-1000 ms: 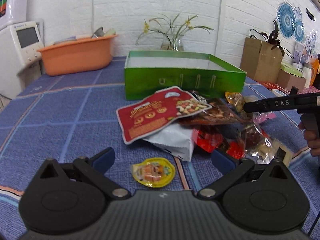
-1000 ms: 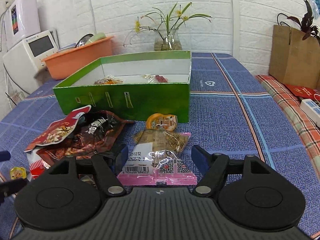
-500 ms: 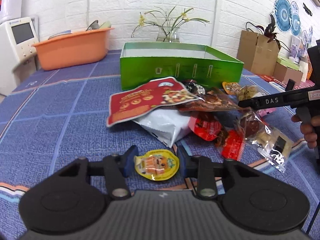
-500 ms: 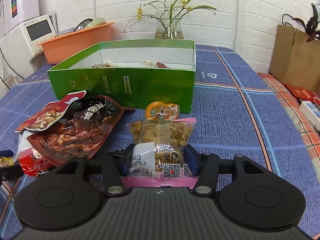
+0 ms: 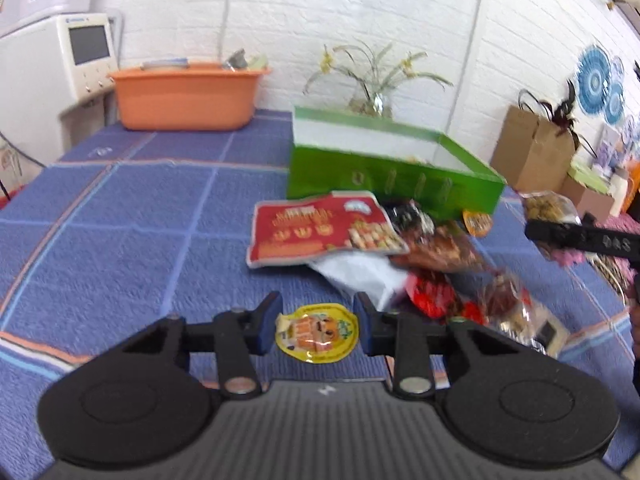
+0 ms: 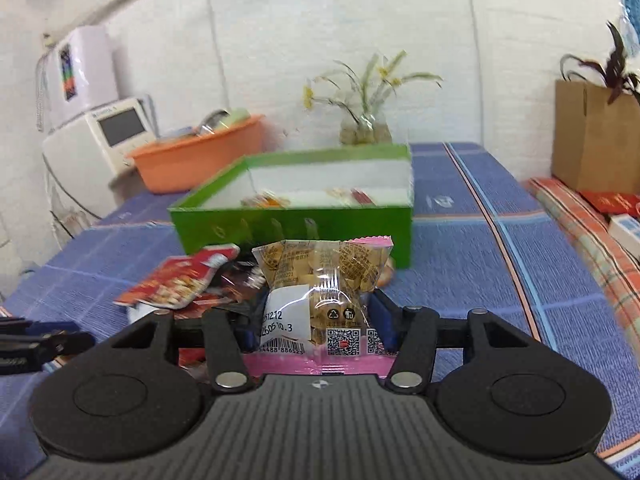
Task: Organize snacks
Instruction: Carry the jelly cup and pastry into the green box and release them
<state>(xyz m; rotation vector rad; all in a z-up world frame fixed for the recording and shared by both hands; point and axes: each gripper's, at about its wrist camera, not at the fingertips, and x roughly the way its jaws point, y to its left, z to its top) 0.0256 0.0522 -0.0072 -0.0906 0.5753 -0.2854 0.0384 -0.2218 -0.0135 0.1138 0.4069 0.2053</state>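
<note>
The green box [image 6: 296,224] stands on the table [image 6: 460,280], straight ahead of both tongs. A cracker pack [image 6: 324,280] is clamped upright in the right tongs [image 6: 316,326], nearer the box; a jelly cup [image 5: 318,332] is clamped in the left tongs [image 5: 318,328], box ahead-right.

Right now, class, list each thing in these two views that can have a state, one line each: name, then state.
Left hand-held gripper: shut on the yellow jelly cup.
Yellow jelly cup: sealed, gripped at both sides.
Right hand-held gripper: shut on the pink-edged snack packet.
Pink-edged snack packet: sealed, held upright.
Green box: open, a few snacks inside.
Red nut pouch: sealed, lying on the pile.
</note>
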